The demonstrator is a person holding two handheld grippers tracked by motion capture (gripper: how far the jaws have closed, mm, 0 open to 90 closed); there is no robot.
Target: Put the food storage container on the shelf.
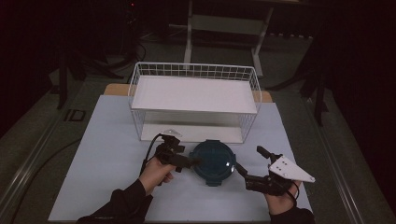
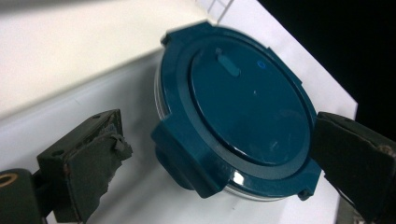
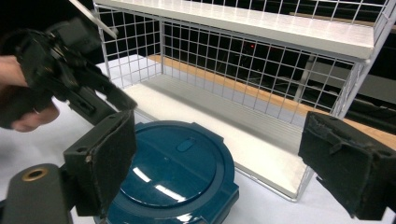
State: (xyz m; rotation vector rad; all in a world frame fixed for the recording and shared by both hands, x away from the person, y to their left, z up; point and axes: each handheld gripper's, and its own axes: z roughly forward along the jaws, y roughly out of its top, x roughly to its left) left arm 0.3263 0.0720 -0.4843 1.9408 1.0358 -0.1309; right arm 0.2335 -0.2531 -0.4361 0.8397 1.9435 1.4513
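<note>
The round dark-teal plastic lidded container point(image 1: 213, 162) sits on the pale table point(image 1: 107, 158), just before the white wire shelf rack point(image 1: 194, 100). My left claw point(image 1: 194, 161) straddles its rim, jaws apart. My right claw point(image 1: 249, 161) gapes wide beside it, holding nothing.

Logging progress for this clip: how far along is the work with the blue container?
Early stage. Done: the round blue container sits lidded on the table in front of the wire shelf rack. In hand: the left gripper straddles it, open; the right gripper waits beside it, open. Left: gripping and moving it; both shelves look bare.
</note>
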